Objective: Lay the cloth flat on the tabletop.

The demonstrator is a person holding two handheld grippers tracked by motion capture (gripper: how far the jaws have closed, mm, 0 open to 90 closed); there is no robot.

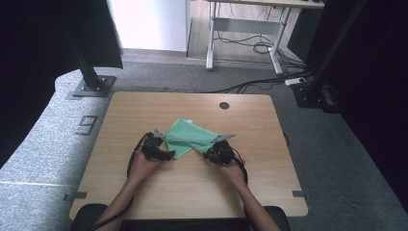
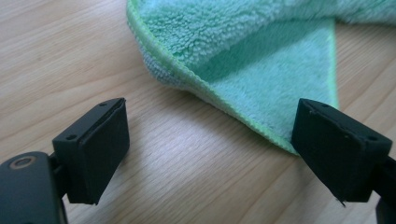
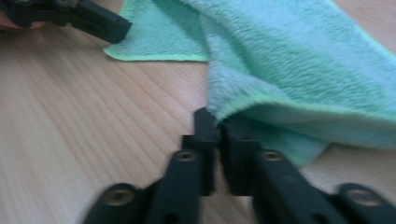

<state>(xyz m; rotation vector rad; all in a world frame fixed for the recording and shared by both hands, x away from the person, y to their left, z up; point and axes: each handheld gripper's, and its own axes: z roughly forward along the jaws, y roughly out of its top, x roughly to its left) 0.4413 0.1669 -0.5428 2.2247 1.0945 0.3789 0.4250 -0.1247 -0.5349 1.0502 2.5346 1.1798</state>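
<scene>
A grey "9" (image 1: 86,125) (blocky) — on the floor (image 1: 43,144) — nothing else.

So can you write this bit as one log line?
left tongs: open, at green cloth edge | right tongs: shut on green cloth corner | wooden table

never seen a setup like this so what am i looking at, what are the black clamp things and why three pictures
A person sits at a wooden table and holds a hand-operated two-jaw gripper in each hand. One picture comes from a fixed camera above, looking down on the table. The other two come from small cameras riding on each gripper, looking along its black jaws. On the table lies a green microfibre cloth, partly folded over. The right gripper is shut on a folded edge of the cloth. The left gripper is open, its jaws wide apart, with a corner of the cloth reaching toward one jaw.
</scene>
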